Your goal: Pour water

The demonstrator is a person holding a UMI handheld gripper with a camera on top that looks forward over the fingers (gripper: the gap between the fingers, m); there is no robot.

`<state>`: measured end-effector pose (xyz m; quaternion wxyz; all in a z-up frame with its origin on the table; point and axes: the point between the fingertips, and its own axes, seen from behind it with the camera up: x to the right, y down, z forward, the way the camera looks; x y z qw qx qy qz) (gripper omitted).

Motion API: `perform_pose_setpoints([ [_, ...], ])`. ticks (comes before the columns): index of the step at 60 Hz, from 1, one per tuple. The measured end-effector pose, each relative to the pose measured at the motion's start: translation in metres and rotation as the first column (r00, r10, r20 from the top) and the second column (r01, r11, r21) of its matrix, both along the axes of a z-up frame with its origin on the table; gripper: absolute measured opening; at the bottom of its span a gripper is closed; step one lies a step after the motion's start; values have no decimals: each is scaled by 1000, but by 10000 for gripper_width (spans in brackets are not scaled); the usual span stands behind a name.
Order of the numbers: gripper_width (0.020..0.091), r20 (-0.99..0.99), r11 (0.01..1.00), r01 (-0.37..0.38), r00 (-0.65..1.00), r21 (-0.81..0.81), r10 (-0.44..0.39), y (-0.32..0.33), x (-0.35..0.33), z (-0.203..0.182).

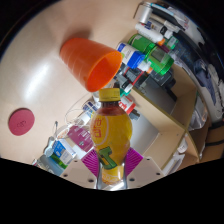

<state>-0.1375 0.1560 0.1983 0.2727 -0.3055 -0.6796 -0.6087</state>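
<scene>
Bottle (110, 135) of yellow drink was clamped upright in my gripper (108, 160); orange cup (92, 64) lay tipped just beyond.

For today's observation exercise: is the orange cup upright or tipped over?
Tipped. The orange cup lies on its side, its open mouth facing the yellow bottle held between the gripper fingers.
</scene>
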Motion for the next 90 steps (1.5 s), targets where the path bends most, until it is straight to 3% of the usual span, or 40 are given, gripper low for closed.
perform_pose_setpoints([
  [11,291,-69,1000,1,998,-29,-3,-1,1,-6],
  [18,290,-439,998,49,897,-25,-55,1,13,14],
  [22,302,-756,992,103,643,-71,-121,-2,28,23],
  [27,337,-978,981,84,97,-175,-182,-12,40,26],
  [30,338,-951,977,18,-237,-211,-201,-23,37,23],
  [33,353,-864,979,13,-473,-202,-172,-34,48,12],
  [38,351,-760,966,53,-630,-251,-163,-47,78,-6],
  [41,350,-724,964,78,-676,-254,-136,-56,82,-38],
  [44,351,-714,950,79,-679,-301,-170,-57,96,-59],
  [50,350,-713,959,81,-686,-272,-144,-62,96,-83],
  [67,366,-685,946,-25,-683,-324,-253,-64,72,-132],
  [71,366,-690,966,-23,-696,-256,-200,-64,73,-125],
  [76,365,-688,965,-19,-698,-263,-201,-63,74,-126],
  [85,486,-683,941,-25,-682,-337,-262,-65,71,-129],
  [88,541,-669,929,-49,-680,-366,-299,-70,68,-131],
  [90,617,-653,919,-62,-685,-390,-324,-74,67,-133],
])
